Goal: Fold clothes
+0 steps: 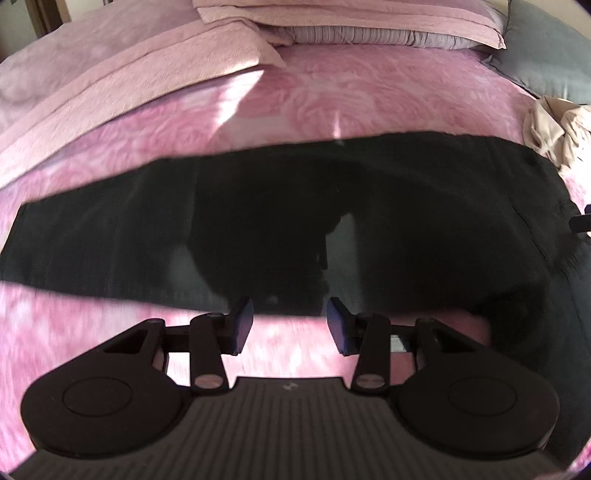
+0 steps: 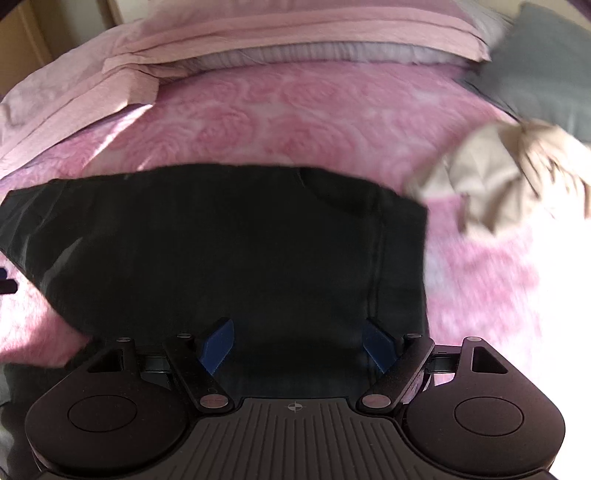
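Now both tools empty: your left tool [image 1: 290, 325] gapes over near hem of black trousers [image 1: 277, 229], pads clear of cloth; your right tool [image 2: 299, 343] spread wide above same garment, nothing pinched. Trousers lie flat across pink bed cover [image 1: 332, 99], beige garment [image 2: 509, 177] crumpled beside. Step, likely: reaching for grab. Next: lower, pinch near edge both sides, lift evenly, fold over.

From just behind each pair of blue-padded fingers we look steeply down and forward across the pink rose-patterned bedspread [image 1: 351, 99] toward the pillows [image 2: 295, 26], close above the black garment [image 1: 258, 221], both views sharing it, the beige crumpled cloth [image 2: 498, 177] and the pillows.
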Available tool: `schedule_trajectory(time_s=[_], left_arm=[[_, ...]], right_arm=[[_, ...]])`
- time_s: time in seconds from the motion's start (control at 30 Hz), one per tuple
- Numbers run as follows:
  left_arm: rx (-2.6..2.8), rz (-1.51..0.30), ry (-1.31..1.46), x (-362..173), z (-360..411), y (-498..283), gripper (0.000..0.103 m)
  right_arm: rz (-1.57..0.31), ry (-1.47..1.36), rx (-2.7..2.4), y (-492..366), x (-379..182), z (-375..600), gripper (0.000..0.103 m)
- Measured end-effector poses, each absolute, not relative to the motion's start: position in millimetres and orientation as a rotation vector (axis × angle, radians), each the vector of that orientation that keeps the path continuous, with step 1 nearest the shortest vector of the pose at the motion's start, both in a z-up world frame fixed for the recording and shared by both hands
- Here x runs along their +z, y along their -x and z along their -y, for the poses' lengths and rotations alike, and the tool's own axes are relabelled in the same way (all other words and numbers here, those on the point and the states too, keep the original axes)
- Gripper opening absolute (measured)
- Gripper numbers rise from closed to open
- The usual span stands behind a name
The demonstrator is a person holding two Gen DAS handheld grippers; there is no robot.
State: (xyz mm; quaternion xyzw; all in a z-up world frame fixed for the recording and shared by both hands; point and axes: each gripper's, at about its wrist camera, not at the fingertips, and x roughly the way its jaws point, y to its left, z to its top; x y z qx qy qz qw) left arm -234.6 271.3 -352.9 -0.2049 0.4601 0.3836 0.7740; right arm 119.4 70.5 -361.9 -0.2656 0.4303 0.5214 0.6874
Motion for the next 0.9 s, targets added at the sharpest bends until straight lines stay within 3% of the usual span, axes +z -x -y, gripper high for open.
schedule_trajectory(time_s=[0.47, 0.7, 0.9], left_arm=[[0.567, -1.001, 0.133, -379, -401, 205, 0.042], [0.431, -1.091, 0.055, -396, -454, 210, 0.050], [0.337, -1.131, 0.115, -406, -474, 224, 0.051]], right_arm=[[-0.763, 0.796, 1.475, -170, -379, -201, 0.080], [-0.941, 0.804, 1.540, -205, -401, -239, 0.080], [-1.106, 0.824, 1.562, -209, -420, -248, 0.080]])
